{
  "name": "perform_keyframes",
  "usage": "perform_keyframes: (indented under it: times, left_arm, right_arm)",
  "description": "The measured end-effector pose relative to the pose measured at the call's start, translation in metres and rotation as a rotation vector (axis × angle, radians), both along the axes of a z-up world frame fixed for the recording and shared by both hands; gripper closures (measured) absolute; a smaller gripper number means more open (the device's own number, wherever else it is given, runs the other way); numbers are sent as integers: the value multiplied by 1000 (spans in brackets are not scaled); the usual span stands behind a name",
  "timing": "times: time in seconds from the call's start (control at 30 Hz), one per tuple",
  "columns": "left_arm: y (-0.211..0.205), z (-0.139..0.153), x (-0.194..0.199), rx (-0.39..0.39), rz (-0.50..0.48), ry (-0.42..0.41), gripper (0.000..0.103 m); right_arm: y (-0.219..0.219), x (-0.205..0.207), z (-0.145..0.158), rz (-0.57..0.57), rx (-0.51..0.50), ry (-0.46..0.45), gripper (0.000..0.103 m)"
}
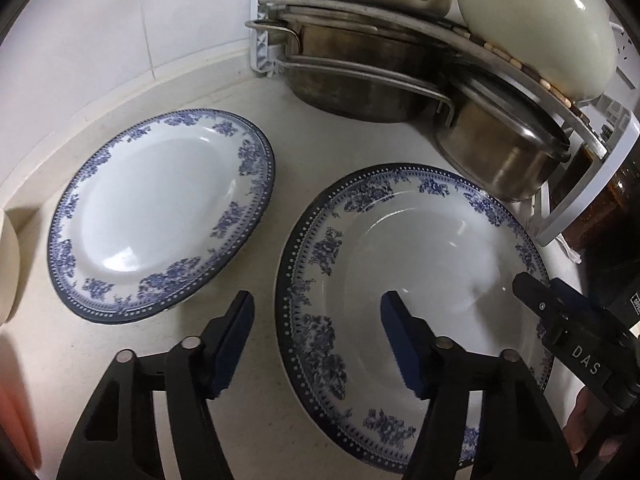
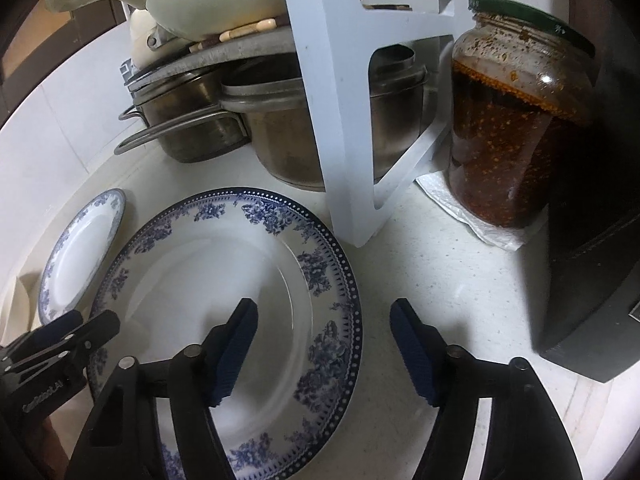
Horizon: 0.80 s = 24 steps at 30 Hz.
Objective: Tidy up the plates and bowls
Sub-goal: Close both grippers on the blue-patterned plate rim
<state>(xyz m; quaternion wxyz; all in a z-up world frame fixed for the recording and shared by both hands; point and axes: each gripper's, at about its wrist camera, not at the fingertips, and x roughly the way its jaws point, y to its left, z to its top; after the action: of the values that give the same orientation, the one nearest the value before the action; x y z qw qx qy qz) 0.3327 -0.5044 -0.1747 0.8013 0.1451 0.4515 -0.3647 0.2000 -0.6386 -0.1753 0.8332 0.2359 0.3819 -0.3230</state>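
Two blue-and-white floral plates lie flat on the pale counter. The large plate (image 1: 420,260) (image 2: 200,280) is nearer, and the smaller plate (image 1: 160,216) (image 2: 80,252) lies to its left. My left gripper (image 1: 317,308) (image 2: 92,318) is open and straddles the large plate's left rim, one finger over the counter and one over the plate's well. My right gripper (image 2: 324,312) (image 1: 538,286) is open and straddles the same plate's right rim. No pad presses on the plate.
Stacked steel pots (image 1: 360,76) (image 2: 224,120) sit under a white rack (image 2: 340,120) right behind the plates, with cream cookware (image 1: 536,28) on top. A jar of red-brown paste (image 2: 516,132) stands on a paper towel at the right, beside a dark appliance (image 2: 592,280). A cream object (image 1: 8,264) pokes in at the left edge.
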Motion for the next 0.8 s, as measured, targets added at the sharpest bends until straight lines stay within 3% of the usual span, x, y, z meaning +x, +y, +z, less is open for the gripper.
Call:
perform_keyframes:
  times: [0.37, 0.8]
  left_arm:
    - [-6, -5, 3, 18, -12, -12, 61]
    - [-3, -3, 2, 22, 8, -43, 67]
  right_arm:
    - [2, 12, -3, 43, -51, 32, 60]
    - [5, 21, -5, 56, -77, 61, 65]
